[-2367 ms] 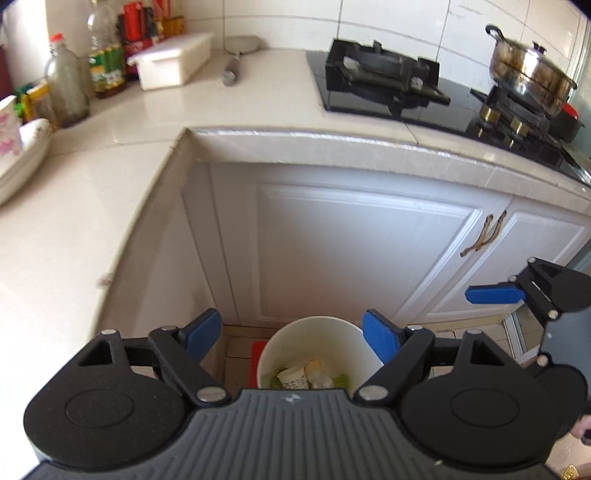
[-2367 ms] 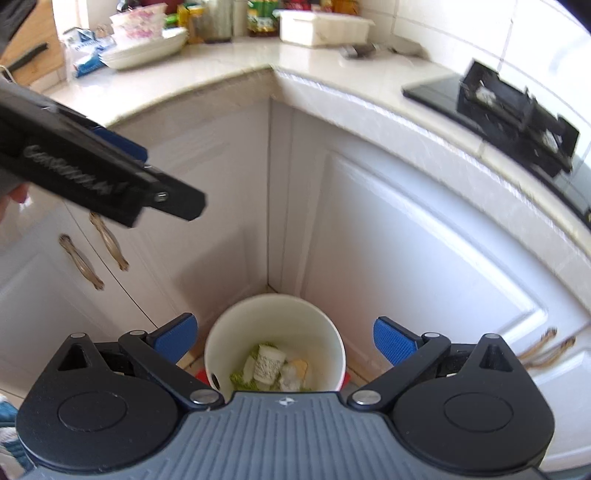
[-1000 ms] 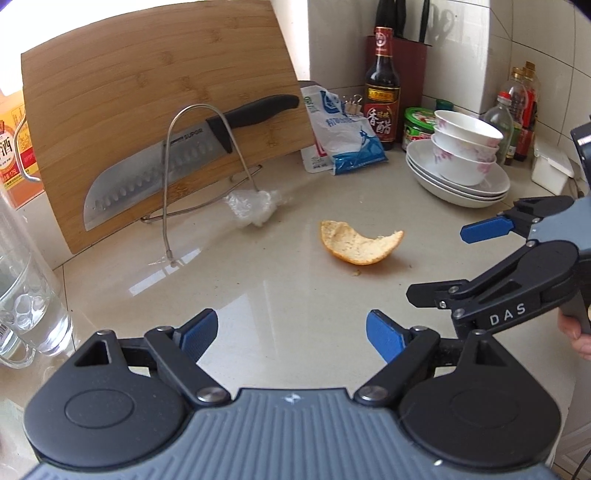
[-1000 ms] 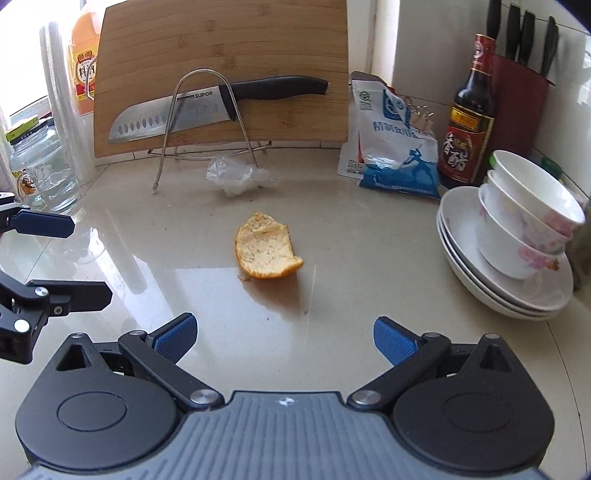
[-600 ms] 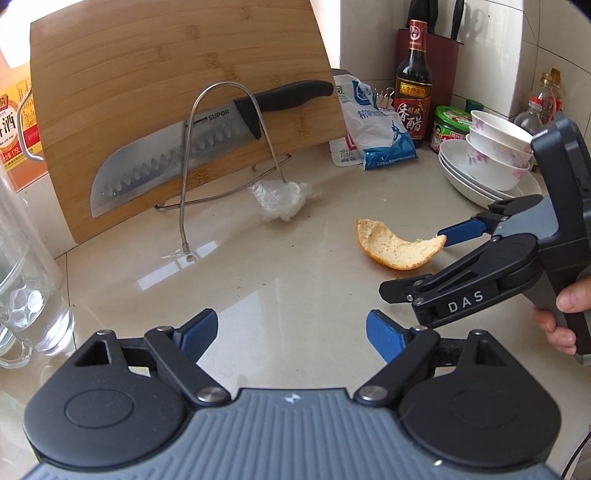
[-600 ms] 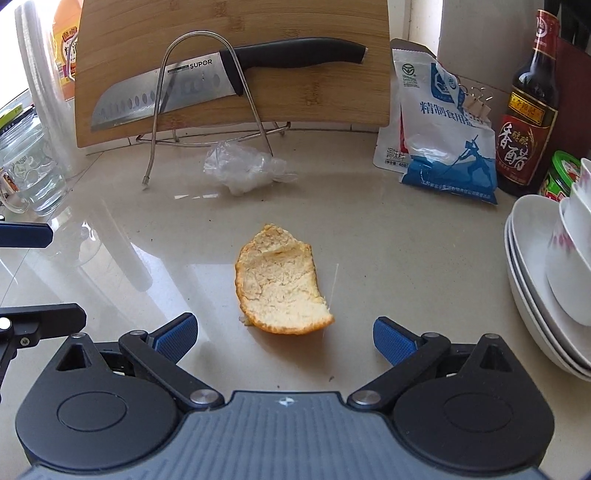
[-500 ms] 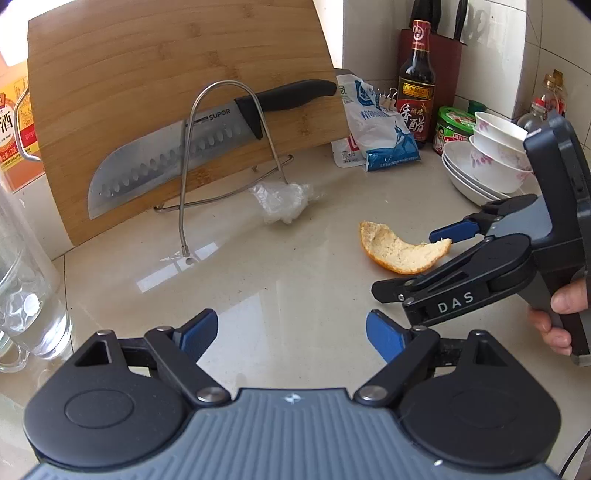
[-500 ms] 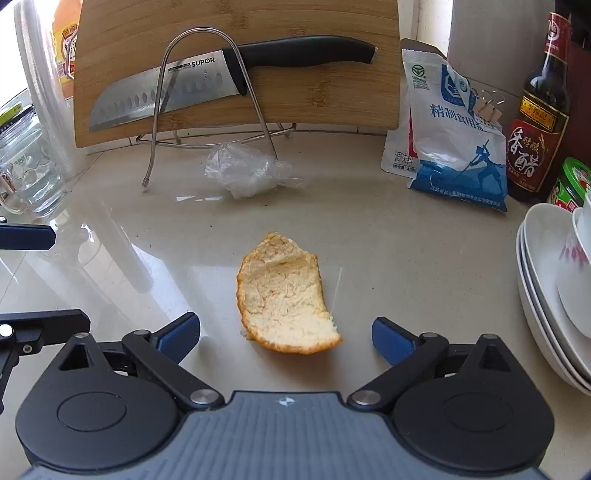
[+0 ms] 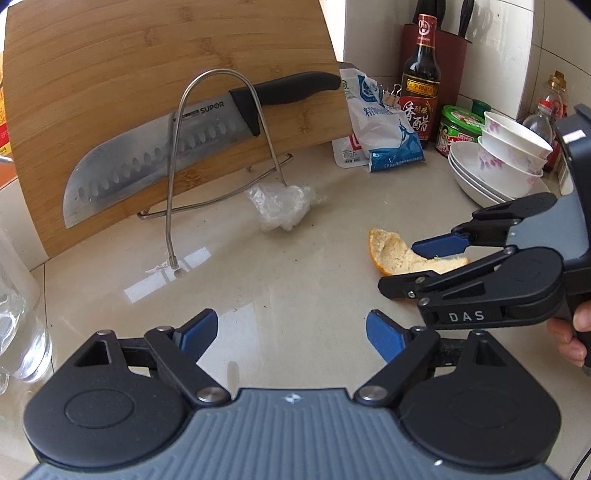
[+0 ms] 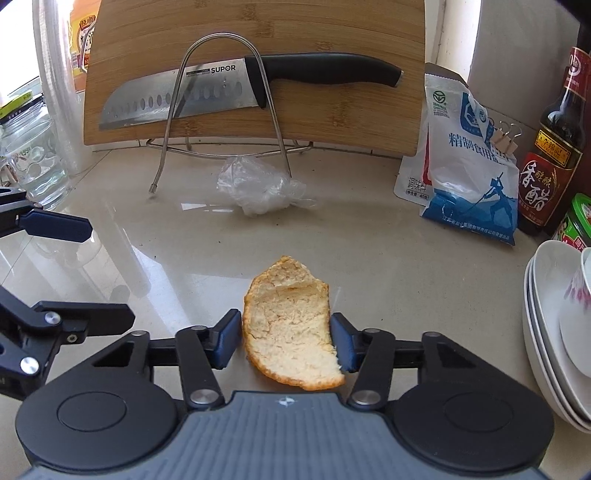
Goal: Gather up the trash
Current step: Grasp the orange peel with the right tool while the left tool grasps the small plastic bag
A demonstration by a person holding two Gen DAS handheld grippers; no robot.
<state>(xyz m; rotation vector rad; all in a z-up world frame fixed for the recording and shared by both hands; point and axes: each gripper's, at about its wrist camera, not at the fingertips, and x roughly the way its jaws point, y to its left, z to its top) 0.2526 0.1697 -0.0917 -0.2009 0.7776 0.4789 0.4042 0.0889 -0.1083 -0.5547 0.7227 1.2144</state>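
Observation:
An orange peel [image 10: 291, 325] lies pith-up on the counter, also seen in the left wrist view [image 9: 397, 254]. My right gripper [image 10: 286, 341] has its blue pads [image 10: 341, 345] closed against both sides of the peel. A crumpled clear plastic bag [image 10: 258, 188] lies farther back by the wire rack, also in the left wrist view [image 9: 282, 208]. My left gripper [image 9: 291, 332] is open and empty, held over bare counter to the left of the right gripper [image 9: 424, 262].
A bamboo cutting board [image 10: 258, 33] with a knife [image 10: 229, 90] leans in a wire rack at the back. A blue-white salt bag [image 10: 467, 166], vinegar bottle [image 10: 554, 155] and stacked bowls [image 10: 557, 325] stand right. A glass jar [image 10: 29, 158] stands left.
Both grippers moved from the trash bin to the counter. My right gripper advanced onto the orange peel and its fingers closed in on it. My left gripper stayed open.

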